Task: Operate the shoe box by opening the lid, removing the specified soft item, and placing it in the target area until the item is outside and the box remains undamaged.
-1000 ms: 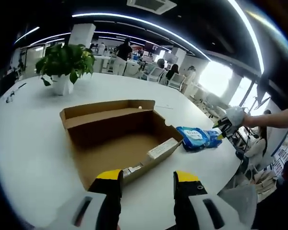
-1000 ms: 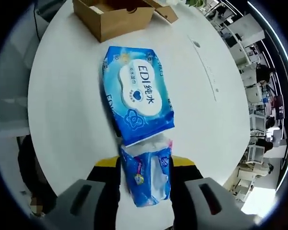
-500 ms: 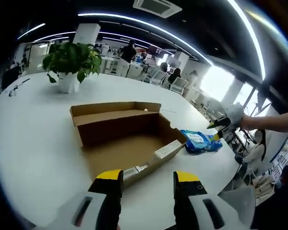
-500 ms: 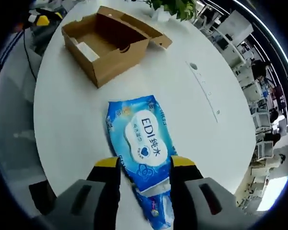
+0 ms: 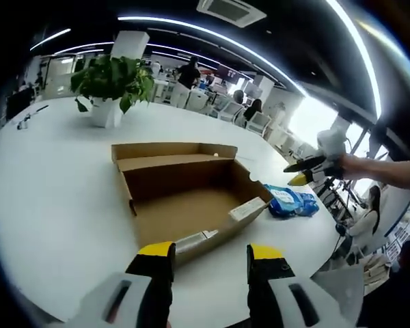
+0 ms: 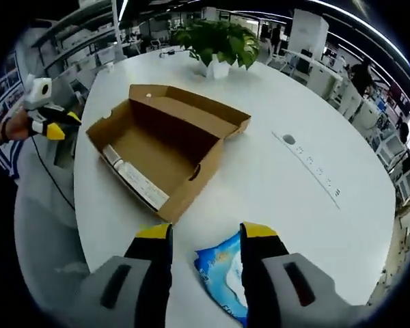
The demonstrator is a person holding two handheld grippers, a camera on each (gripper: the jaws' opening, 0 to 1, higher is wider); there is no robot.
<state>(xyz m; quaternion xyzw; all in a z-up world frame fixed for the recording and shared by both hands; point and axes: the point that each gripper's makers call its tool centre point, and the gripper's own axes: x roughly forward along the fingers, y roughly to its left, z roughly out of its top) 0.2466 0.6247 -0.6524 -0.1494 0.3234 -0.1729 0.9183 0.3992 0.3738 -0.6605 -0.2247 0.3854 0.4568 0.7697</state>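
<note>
The right gripper's fingers (image 6: 263,254) cover much of the blue wipes pack (image 6: 222,273).

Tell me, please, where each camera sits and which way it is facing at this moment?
Left gripper view: rides the left hand-held gripper, looking across the open shoe box at the wipes pack; a forearm holds the right hand-held gripper above the pack.
Right gripper view: rides the right hand-held gripper, looking over the pack towards the box; a hand holds the left hand-held gripper.
Shared: box, pack, potted plant, white table.
</note>
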